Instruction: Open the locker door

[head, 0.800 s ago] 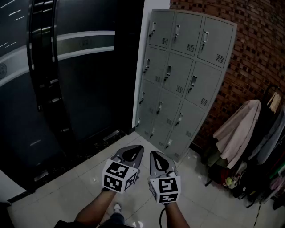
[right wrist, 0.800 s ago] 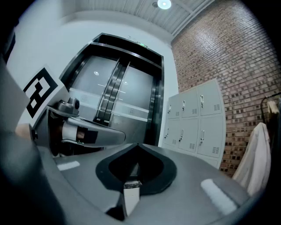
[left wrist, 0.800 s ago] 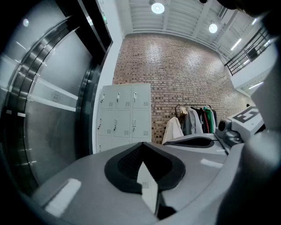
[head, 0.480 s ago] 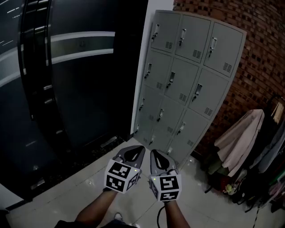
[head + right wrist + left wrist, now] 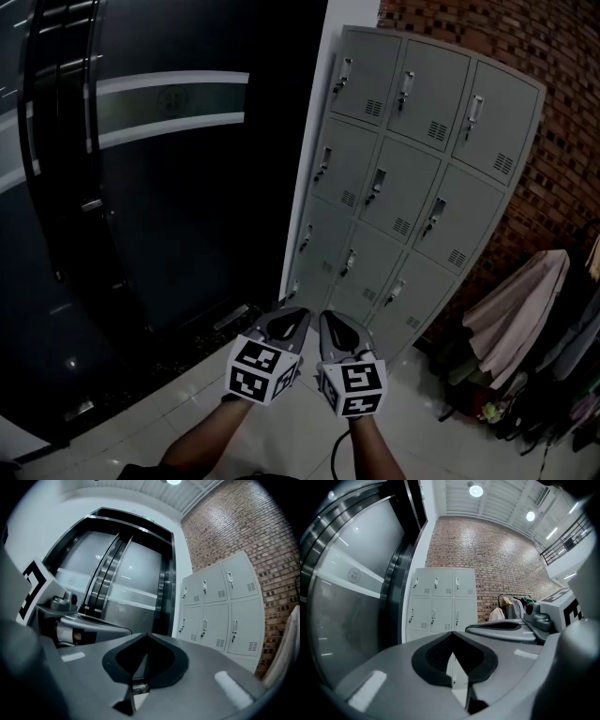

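Head view has our two grippers low in the middle of the scene, side by side and almost touching, both aimed forward at a tall grey metal locker cabinet (image 5: 403, 202) that stands well apart from them, ahead and a little to the right. The left gripper (image 5: 294, 317) has its jaws together, the tips meeting in a point with nothing between them, and the left gripper view confirms it. The right gripper (image 5: 328, 319) is likewise closed on nothing, and in its own view the two dark pads come together at the tip. We see bare forearms (image 5: 202, 445) reaching in from the bottom edge to hold them. The cabinet stands upright against a red brick wall (image 5: 562, 56). Its front is split into three columns of small locker doors (image 5: 361, 75), each with a handle on its left side and a vent slot low on the right. Every door we can make out lies flush with the front, none ajar. Left of the cabinet, past a narrow white strip of wall, a dark curved glass wall (image 5: 169, 206) with a pale horizontal band fills that side. Under the grippers is a pale tiled floor (image 5: 187, 394). At the right edge, near the foot of the cabinet, pale pink and dark clothes (image 5: 516, 314) hang in a bunch. What they hang from we cannot tell.
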Demonstrator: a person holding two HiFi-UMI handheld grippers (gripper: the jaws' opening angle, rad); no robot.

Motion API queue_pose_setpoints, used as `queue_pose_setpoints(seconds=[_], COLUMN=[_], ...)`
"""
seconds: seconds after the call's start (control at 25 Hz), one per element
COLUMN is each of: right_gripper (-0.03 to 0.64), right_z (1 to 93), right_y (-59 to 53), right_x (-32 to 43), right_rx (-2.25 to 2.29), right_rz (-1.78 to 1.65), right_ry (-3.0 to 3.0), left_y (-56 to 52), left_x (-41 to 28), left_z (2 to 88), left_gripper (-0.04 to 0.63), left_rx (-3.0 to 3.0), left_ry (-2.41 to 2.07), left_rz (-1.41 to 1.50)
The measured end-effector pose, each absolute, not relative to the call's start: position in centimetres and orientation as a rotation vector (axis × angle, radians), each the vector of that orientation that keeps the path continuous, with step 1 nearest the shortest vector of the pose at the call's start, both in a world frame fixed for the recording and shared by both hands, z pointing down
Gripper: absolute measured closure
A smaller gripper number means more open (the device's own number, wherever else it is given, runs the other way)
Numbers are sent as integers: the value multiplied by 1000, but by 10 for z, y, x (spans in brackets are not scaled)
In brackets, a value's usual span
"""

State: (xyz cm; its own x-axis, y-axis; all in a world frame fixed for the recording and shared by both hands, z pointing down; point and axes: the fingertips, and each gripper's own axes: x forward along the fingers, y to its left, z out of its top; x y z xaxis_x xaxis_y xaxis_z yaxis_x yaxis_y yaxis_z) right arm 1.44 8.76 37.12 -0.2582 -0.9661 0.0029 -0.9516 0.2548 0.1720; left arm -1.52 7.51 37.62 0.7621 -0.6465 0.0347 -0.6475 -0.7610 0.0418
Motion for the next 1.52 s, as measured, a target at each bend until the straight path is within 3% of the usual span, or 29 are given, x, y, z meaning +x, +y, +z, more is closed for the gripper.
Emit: queue_pose_setpoints(seconds=[0.72, 1.52], right_gripper=[617, 612], right_z=[361, 295], right_y=[-28, -248], right_x=[40, 169], right_rx=[1829, 1736], right_rz=[-289, -406], right_ry=[-2451, -2543], left_y=[-41, -265], left_x=[17, 152], left_z=[376, 308], left_gripper=[589, 589], left_rx=[2899, 2926], left_ry=[-1040, -1114], left_rz=[13, -21])
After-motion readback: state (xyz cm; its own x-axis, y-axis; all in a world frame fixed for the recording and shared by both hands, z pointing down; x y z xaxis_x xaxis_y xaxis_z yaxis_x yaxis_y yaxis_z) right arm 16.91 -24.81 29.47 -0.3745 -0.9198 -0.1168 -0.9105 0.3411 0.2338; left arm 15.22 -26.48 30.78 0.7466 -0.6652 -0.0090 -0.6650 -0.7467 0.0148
